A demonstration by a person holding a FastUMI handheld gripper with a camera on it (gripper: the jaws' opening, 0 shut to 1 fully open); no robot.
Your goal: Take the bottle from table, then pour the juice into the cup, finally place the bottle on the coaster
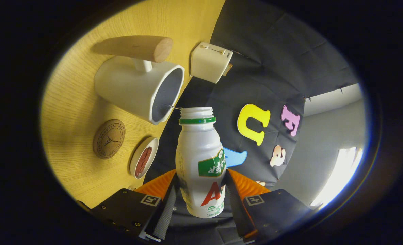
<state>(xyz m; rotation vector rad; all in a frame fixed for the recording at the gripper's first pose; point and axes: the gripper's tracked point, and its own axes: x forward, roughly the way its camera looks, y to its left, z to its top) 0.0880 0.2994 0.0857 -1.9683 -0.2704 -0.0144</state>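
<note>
Smooth white plastic bottle, uncapped, was clamped in the gripper, near the table-edge glossy cup with wooden handle.

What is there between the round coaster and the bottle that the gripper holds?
In the gripper view, a small dish with something dark red in it lies between the coaster and the bottle. The gripper grips that bottle.

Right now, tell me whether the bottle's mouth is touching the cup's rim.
Apart. The gripper view shows dark cloth between the bottle mouth and the cup rim. The hand-held gripper is shut on the bottle.
</note>
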